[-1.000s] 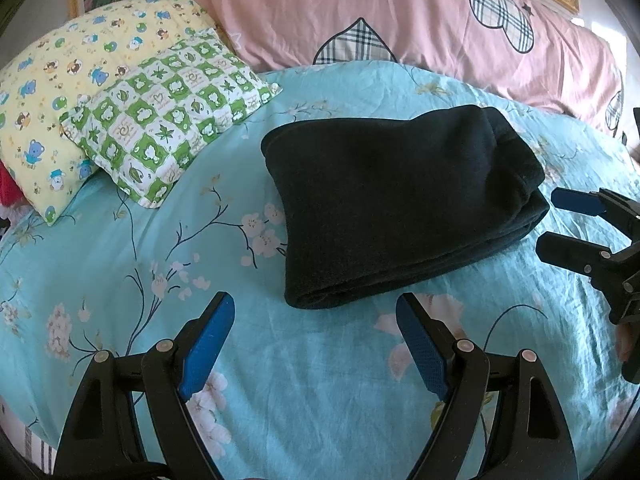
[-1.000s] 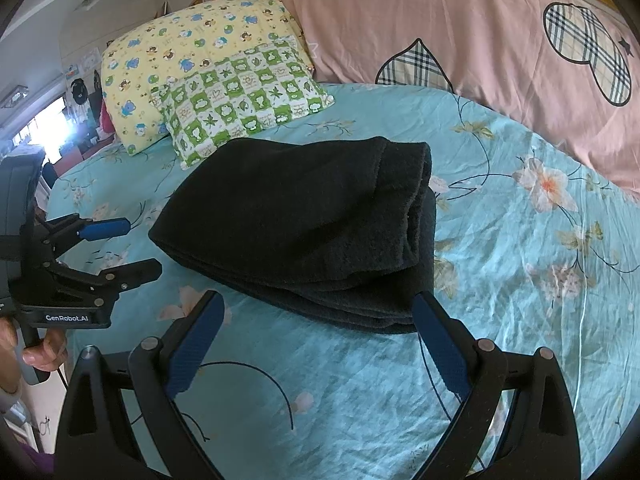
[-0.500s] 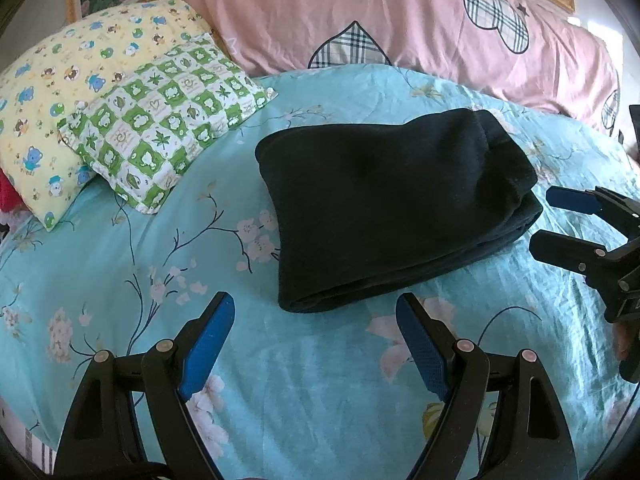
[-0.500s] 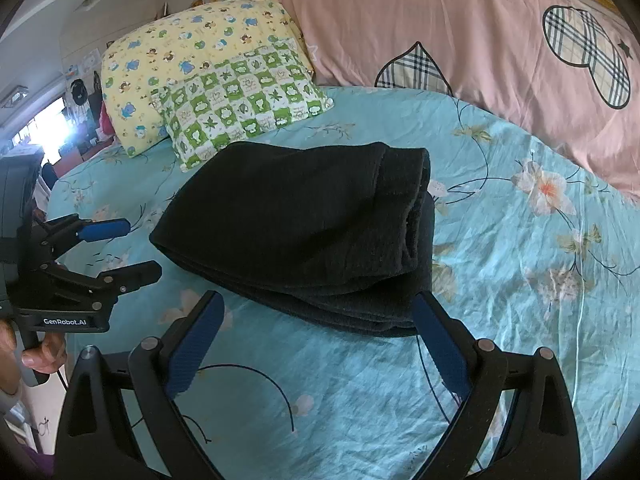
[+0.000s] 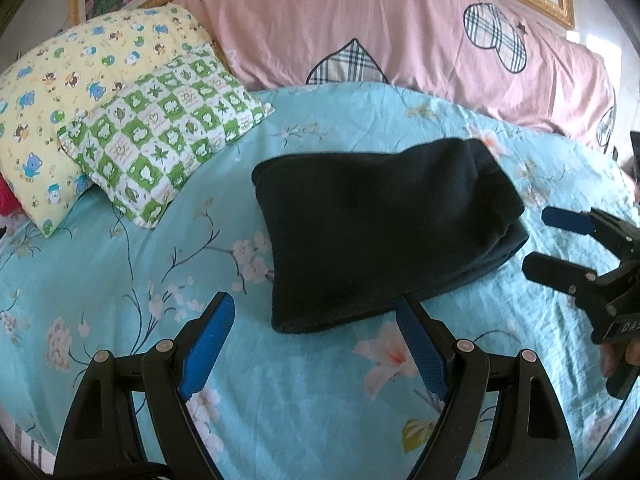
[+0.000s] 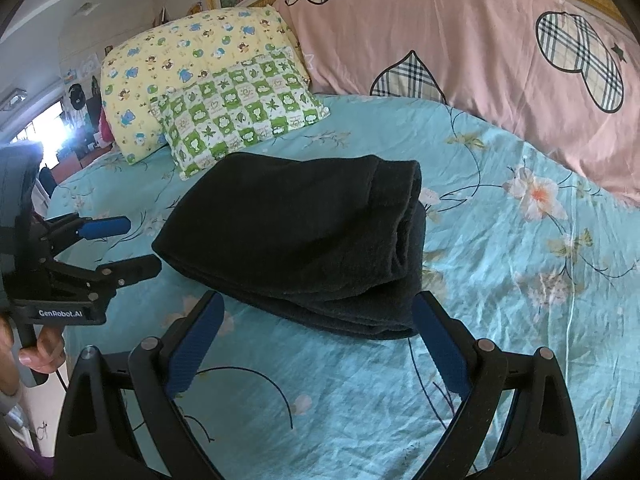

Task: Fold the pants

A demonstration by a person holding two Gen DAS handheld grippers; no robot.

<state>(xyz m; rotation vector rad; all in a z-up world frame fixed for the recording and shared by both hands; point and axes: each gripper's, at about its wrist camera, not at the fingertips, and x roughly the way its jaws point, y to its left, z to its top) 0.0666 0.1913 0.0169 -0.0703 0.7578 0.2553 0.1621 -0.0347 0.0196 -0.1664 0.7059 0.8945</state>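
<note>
- Black pants (image 5: pixel 384 232) lay folded on the floral bedsheet (image 5: pixel 120 280).
- Left gripper (image 5: pixel 316 344) and right gripper (image 6: pixel 316 340): jaws spread, apparently clear of the cloth.

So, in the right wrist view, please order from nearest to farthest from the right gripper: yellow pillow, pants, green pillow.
1. pants, directly ahead of the right gripper
2. green pillow, behind them, left
3. yellow pillow, farthest, back left
</note>
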